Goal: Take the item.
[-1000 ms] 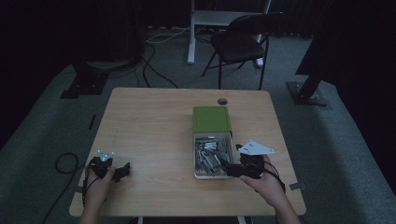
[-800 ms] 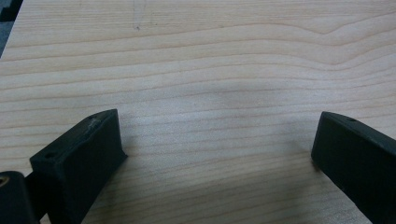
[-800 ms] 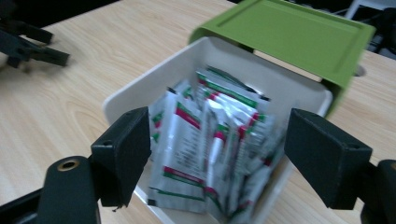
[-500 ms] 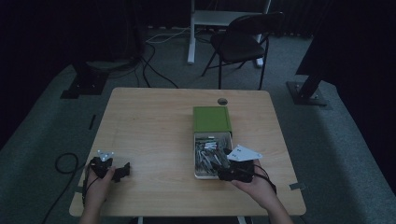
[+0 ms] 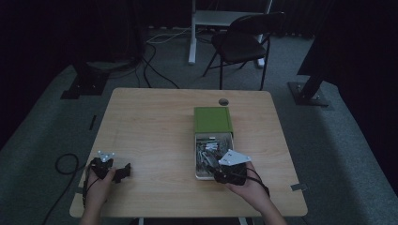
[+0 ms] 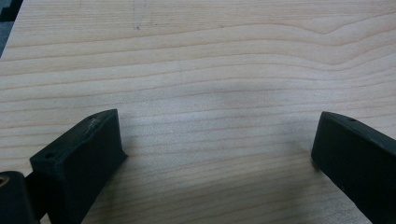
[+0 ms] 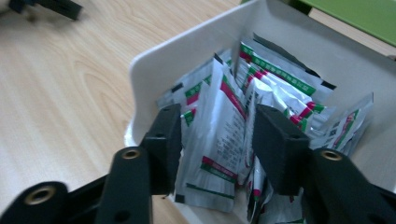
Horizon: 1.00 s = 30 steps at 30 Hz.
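A white box [image 5: 201, 174] of silver sachets with green and red print sits on the wooden table [image 5: 155, 122], its green lid [image 5: 213, 119] lying just beyond it. My right gripper [image 5: 215, 171] reaches into the box's near end. In the right gripper view its jaws [image 7: 217, 135] have just been closing and stand on either side of one upright sachet [image 7: 219, 126]; I see no firm pinch. Inside the box wall [image 7: 187, 51] lean several more sachets. My left gripper [image 5: 124, 172] rests at the table's near left, open [image 6: 217, 140] over bare wood.
A cable hole [image 5: 224, 101] lies in the table behind the lid. A small grey strip [image 5: 297, 187] sits near the front right edge. On the floor beyond stand a folding chair [image 5: 244, 42] and a desk leg, with cables at the left.
My right hand has moved left and down, from beside the box to its near end, and its jaws have narrowed around a sachet. The left hand has stayed put.
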Tool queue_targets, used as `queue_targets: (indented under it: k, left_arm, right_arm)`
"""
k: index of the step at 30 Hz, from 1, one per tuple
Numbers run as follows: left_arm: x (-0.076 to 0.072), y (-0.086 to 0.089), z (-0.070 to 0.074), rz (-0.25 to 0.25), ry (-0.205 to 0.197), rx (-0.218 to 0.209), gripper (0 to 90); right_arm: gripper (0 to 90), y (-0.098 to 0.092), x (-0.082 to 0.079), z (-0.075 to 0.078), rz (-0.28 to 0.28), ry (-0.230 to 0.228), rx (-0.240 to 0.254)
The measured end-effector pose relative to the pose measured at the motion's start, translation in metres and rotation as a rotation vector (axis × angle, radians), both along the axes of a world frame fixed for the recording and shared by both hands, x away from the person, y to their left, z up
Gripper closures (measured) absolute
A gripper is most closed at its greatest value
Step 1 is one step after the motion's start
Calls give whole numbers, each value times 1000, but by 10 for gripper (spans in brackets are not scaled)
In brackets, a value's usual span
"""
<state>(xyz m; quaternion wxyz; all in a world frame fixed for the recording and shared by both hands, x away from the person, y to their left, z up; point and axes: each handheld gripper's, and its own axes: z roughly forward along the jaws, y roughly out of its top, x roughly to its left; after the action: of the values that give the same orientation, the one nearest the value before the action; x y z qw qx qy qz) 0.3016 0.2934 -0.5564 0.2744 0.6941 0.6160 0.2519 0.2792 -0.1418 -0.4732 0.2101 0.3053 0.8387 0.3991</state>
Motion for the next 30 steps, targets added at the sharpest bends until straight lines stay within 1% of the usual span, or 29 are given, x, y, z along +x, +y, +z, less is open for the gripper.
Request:
queue_targets:
  k: [2,3,4,5,7,9,11,13,15,16,18,19,21,22,23,24,25,26,28,29,30]
  left_arm:
    - [0,0,0,0,0,0,26]
    - [0,0,0,0,0,0,26]
    - [0,0,0,0,0,0,26]
    - [0,0,0,0,0,0,26]
    - [0,0,0,0,0,0,26]
    - [0,0,0,0,0,0,26]
    - [0,0,0,0,0,0,26]
    - [0,0,0,0,0,0,26]
    - [0,0,0,0,0,0,26]
    - [0,0,0,0,0,0,26]
    - [0,0,0,0,0,0,26]
    - [0,0,0,0,0,0,26]
    - [0,0,0,0,0,0,26]
    - [0,0,0,0,0,0,26]
    - [0,0,0,0,0,0,26]
    - [0,0,0,0,0,0,26]
    - [0,0,0,0,0,0,26]
    - [0,0,0,0,0,0,26]
    - [0,0,0,0,0,0,26]
    - [0,0,0,0,0,0,26]
    - [0,0,0,0,0,0,26]
  right_arm:
    - [603,1,1,-2,-10,-1,1]
    - [632,2,2,-3,-15,-8,2]
    - [654,2,2,-4,-16,-15,2]
    - [674,3,3,-5,-12,-12,4]
    - [685,4,4,-7,-7,2,5]
    - [693,6,4,-9,-7,12,-5]
    - [693,8,5,-11,-10,31,-2]
    - [693,9,5,-12,-14,28,-20]
    - [693,11,5,-13,-25,34,-27]
    - [709,11,6,-14,-41,27,-59]
    - [716,11,7,-16,-50,30,-67]
    - [733,12,8,-18,-48,40,-65]
    - [750,13,7,-19,-48,43,-64]
    - [767,14,7,-19,-51,42,-80]
    - [767,14,7,-19,-51,42,-80]
    - [774,15,8,-20,-56,57,-74]
    - [774,15,8,-20,-56,57,-74]
    - [792,15,8,-20,-59,61,-76]
    - [837,15,8,-19,-65,54,-92]
    - [879,14,8,-16,-82,43,-101]
    - [879,14,8,-16,-82,43,-101]
